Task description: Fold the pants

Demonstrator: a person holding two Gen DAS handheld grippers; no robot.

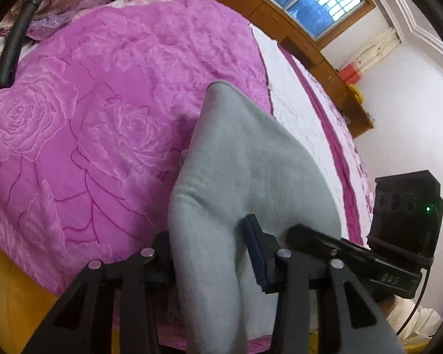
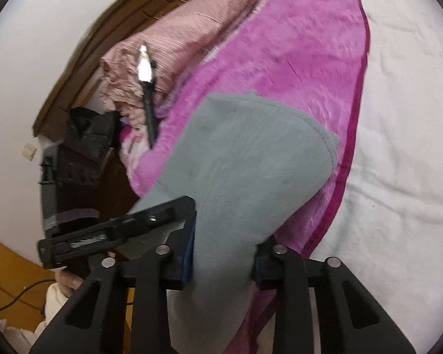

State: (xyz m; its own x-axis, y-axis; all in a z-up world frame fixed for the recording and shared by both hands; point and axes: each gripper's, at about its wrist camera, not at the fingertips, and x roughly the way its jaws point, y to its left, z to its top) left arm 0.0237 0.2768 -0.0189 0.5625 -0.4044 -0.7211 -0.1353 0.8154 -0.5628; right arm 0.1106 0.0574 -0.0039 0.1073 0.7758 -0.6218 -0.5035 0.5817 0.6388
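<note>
Each hand-held gripper, left (image 1: 209, 253) and right (image 2: 223, 261), pinched a fold of the grey pants (image 1: 236, 159), lifted above the pink blanket (image 1: 88, 124) on the bed.

Both grippers sit close together, side by side. The left gripper (image 1: 211, 253) has its jaws clamped on a fold of grey cloth, and the right gripper (image 2: 223, 250) has its jaws pinched on the same cloth.
</note>
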